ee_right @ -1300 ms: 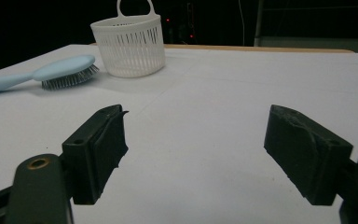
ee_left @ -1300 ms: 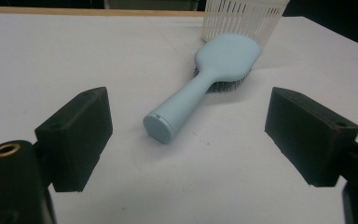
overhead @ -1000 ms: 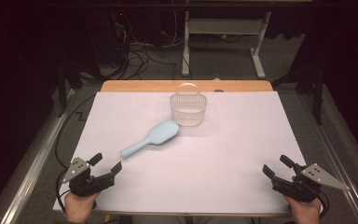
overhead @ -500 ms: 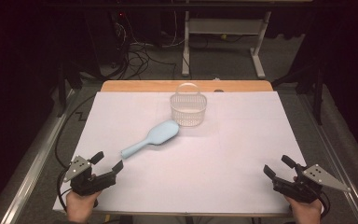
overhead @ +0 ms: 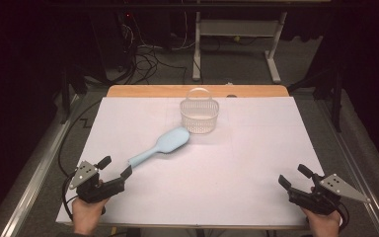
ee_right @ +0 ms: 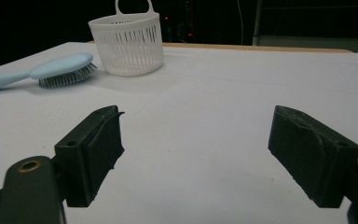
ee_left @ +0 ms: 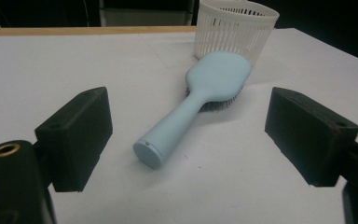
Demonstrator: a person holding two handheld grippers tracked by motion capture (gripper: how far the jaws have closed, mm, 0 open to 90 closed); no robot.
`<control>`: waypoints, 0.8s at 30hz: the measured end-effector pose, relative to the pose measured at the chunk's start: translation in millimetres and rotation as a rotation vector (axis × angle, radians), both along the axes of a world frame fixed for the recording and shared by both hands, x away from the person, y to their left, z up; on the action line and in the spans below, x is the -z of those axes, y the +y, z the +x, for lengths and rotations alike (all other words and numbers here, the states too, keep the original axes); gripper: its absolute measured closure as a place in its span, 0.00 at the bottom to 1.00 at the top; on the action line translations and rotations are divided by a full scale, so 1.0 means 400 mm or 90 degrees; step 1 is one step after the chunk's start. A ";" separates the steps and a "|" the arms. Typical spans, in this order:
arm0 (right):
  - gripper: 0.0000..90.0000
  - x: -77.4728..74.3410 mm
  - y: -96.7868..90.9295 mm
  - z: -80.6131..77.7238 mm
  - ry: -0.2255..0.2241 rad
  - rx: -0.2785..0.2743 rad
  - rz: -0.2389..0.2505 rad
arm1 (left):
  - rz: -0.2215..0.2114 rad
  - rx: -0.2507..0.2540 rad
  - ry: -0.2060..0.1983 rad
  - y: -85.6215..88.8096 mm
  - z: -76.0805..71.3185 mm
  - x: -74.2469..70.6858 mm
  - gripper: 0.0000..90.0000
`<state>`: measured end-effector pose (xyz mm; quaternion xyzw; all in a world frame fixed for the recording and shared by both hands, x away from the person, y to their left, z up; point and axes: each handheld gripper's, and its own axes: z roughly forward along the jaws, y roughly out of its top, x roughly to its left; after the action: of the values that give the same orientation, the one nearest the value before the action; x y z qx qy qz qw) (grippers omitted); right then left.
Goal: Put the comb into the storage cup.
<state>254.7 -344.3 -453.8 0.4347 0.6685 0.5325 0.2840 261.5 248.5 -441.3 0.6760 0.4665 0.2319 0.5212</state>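
Note:
A light blue hairbrush [overhead: 160, 146] lies bristles down on the white table cover [overhead: 256, 148], its handle pointing toward the near left. Its head almost touches a white slatted basket [overhead: 199, 116] with a handle, which stands upright at the far middle. My left gripper [overhead: 116, 166] is open just short of the handle's end; in the left gripper view the brush [ee_left: 200, 93] lies ahead between the spread jaws. My right gripper [overhead: 292, 175] rests at the near right corner; its jaws have just been opening and hold nothing. In the right gripper view the brush [ee_right: 60, 70] and basket [ee_right: 128, 44] sit far off to the left.
A wooden table edge [overhead: 148, 91] shows past the white cover at the far side. Metal rails run along both sides of the table. Beyond it the dark floor holds cables [overhead: 148, 54] and a white desk frame [overhead: 237, 34].
My left gripper has edged slightly forward toward the brush handle. My right gripper's jaws stand a little wider. Brush and basket have not moved.

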 end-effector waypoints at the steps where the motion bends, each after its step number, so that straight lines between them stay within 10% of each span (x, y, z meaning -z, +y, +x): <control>1: 0.20 0.000 0.000 0.001 0.001 0.000 0.000 | -0.001 0.001 -0.001 0.000 0.001 -0.001 0.16; 24: 0.21 -0.001 0.002 0.000 -0.004 -0.014 0.005 | -0.003 0.039 0.000 -0.042 0.042 -0.008 0.16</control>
<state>254.5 -343.5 -453.5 0.4267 0.6701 0.5399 0.2782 278.4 231.7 -438.2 0.6889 0.4460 0.2149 0.5295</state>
